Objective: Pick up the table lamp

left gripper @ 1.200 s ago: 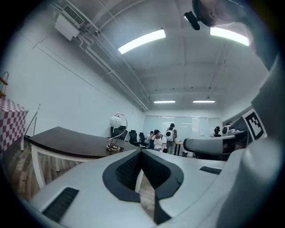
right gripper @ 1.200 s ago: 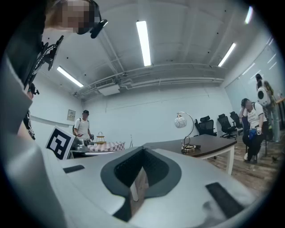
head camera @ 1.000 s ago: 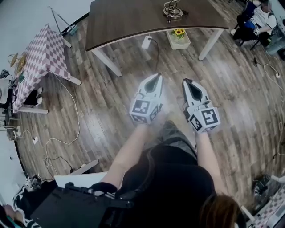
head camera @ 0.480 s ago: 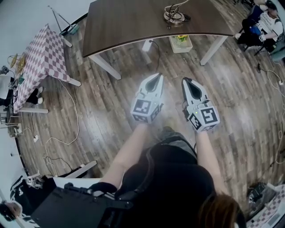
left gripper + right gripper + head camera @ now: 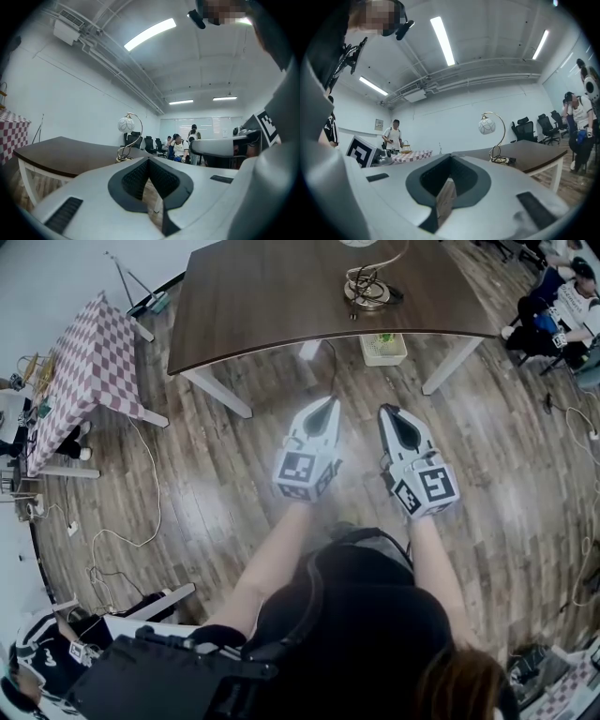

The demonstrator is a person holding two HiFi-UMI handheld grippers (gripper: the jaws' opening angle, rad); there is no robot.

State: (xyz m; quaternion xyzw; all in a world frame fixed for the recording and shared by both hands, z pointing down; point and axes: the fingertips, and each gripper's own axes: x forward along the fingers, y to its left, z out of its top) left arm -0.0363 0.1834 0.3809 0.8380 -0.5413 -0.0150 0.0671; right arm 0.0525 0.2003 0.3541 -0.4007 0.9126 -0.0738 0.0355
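1. Head view, looking steeply down: the person holds the left gripper (image 5: 327, 402) and the right gripper (image 5: 386, 412) side by side over the wooden floor (image 5: 234, 474), both pointing at a dark table (image 5: 262, 296) and well short of it. The table lamp (image 5: 367, 290) stands on the far part of that top, a little right of both grippers; only its base and coiled cord show, with the shade cut off at the frame's edge. A box of yellow flowers (image 5: 383, 347) sits under the table, and a checked table (image 5: 89, 362) stands off to the left.

2. Left gripper view: here the left gripper (image 5: 149, 160) shows its jaws pressed together with nothing between them. The lamp (image 5: 126, 124) shows whole, a white globe on a curved stem, upright on the tabletop (image 5: 61, 150). Seated people (image 5: 178, 144) and office chairs (image 5: 136, 139) are behind.

3. Right gripper view: the right gripper (image 5: 450, 158) is likewise closed and empty. The lamp (image 5: 486, 125) rises right of its jaws. Only this view shows a standing person (image 5: 393, 136) by the checked table (image 5: 412, 154).
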